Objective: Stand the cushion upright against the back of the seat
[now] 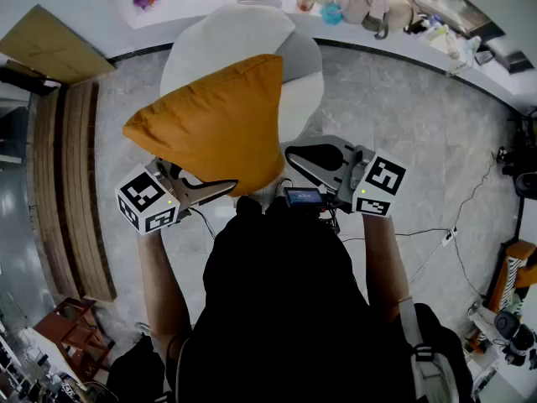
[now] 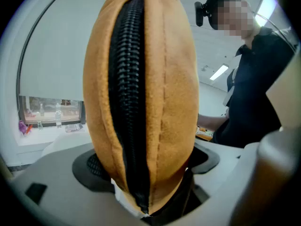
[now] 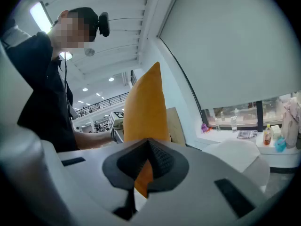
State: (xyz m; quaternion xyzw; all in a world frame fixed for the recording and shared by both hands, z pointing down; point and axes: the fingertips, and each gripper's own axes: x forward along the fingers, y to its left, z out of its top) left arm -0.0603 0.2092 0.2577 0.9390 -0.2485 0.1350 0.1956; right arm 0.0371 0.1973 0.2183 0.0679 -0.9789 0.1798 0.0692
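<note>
Where head view shows orange cushion (image 1: 214,120), left gripper view, black zipper (image 2: 124,102)

Cushion (image 1: 216,120) before chair (image 1: 252,28), left hand-held gripper (image 1: 205,185) at its near left corner, right hand-held gripper (image 1: 294,156) at near right; worktop (image 1: 197,0) behind chair.

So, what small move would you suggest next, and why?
Probably carry the cushion forward and down toward the chair: left gripper and right gripper both grip its near edge, and it hangs in the air, not yet resting on the seat.
</note>
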